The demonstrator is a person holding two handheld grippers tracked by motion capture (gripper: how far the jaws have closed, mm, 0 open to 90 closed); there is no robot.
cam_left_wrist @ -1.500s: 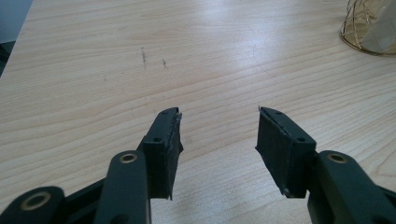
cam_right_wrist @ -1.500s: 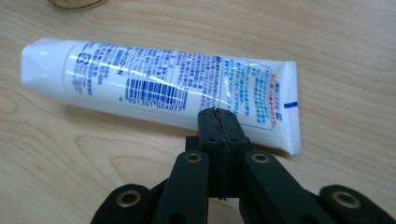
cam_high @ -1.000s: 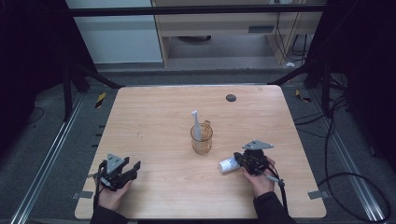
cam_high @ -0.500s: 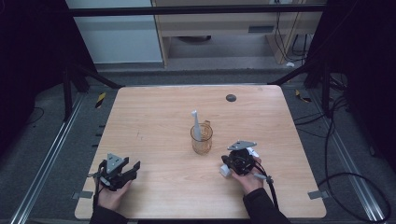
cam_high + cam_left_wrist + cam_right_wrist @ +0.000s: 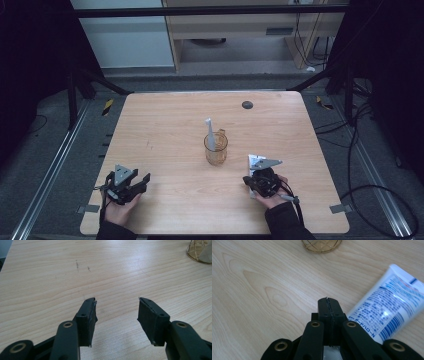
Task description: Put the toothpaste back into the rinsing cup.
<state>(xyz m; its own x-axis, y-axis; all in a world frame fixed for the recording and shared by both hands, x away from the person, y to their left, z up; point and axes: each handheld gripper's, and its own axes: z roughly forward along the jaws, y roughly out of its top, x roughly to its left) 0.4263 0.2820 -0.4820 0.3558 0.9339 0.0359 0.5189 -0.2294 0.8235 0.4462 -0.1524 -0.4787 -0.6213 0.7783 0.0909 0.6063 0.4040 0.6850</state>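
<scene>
Wooden table (image 5: 165, 125), white tube (image 5: 387, 312) lying just beside right gripper (image 5: 329, 300) fingers pressed together empty, left gripper (image 5: 117, 301) fingers wide.

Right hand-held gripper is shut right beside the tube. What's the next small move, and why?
Probably open the right hand-held gripper and shift it over the white-and-blue tube. Its jaws are pressed together with nothing between them, and the tube lies flat on the table just beside them, near the amber cup.

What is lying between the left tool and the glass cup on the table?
Nothing: in the high view, only bare table lies between the open left tool and the glass cup.
</scene>
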